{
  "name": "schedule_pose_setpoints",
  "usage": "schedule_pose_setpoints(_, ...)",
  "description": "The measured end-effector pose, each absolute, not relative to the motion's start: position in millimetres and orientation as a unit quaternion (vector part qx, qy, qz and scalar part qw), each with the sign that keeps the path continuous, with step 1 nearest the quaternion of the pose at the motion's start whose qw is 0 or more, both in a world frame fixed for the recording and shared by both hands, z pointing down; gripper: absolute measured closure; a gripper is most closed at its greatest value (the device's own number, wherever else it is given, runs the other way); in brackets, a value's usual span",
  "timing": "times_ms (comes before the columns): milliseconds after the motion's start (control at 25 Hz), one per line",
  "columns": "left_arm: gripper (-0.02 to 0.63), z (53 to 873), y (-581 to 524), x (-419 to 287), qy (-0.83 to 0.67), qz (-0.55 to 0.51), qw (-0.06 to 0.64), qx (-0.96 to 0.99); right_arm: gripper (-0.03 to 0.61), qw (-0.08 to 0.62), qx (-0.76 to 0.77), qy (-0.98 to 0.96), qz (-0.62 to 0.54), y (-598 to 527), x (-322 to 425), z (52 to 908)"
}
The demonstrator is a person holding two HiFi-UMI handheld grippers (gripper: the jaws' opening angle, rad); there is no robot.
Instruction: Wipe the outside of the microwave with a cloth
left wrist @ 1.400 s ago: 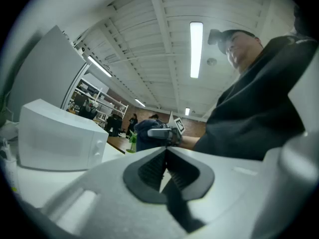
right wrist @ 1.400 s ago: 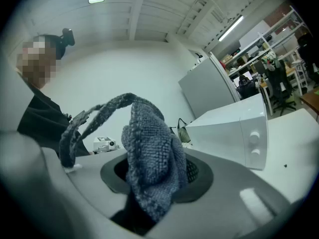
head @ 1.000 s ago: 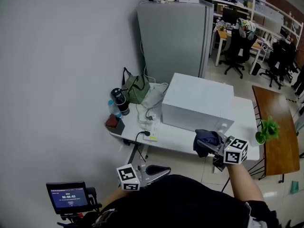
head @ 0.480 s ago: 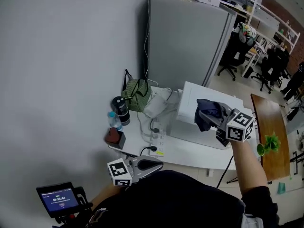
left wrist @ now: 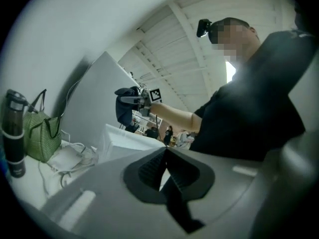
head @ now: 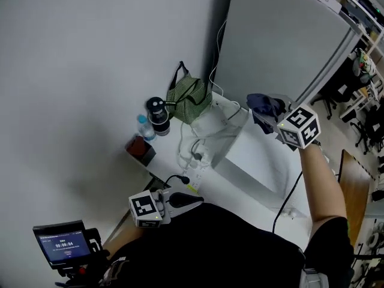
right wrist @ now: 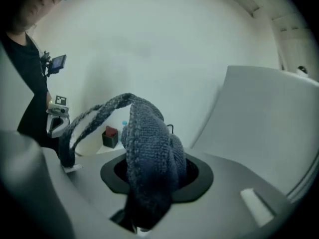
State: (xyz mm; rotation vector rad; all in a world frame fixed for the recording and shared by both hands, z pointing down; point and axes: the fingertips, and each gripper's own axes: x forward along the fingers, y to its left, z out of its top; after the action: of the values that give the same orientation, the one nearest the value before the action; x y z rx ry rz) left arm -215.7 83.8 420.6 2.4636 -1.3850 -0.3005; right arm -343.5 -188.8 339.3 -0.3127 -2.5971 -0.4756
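Note:
The white microwave stands on a white table by the wall. My right gripper is held in the air above the microwave's back part, shut on a dark blue knitted cloth. In the right gripper view the cloth bulges out over the jaws and hides them. My left gripper hangs low by my body, off the table's front edge, shut and holding nothing. The left gripper view shows its jaws together, with the microwave and the raised cloth beyond.
Left of the microwave on the table are a green bag, a black bottle, a small water bottle, a red box, a clear bag and a power strip with cables. A grey cabinet stands behind.
My right gripper has risen with the cloth from the microwave's front corner to above its back part. The left gripper stayed low. My head has moved closer to the table.

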Motion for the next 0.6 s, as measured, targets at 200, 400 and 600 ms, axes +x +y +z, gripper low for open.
schedule_pose_setpoints(200, 0.611, 431, 91, -252, -0.524, -0.139, 0.171, 0.823, 0.43, 0.463, -0.176, -0.823, -0.278, -222, -390, 442)
schedule_pose_setpoints(400, 0.611, 449, 104, -288, -0.526, -0.169, 0.183, 0.813, 0.431, 0.673, -0.168, -0.656, -0.297, -286, -391, 537)
schedule_pose_setpoints(600, 0.611, 456, 115, -317, -0.543, -0.189, 0.19, 0.796, 0.431, 0.781, -0.172, -0.532, -0.277, -301, -392, 589)
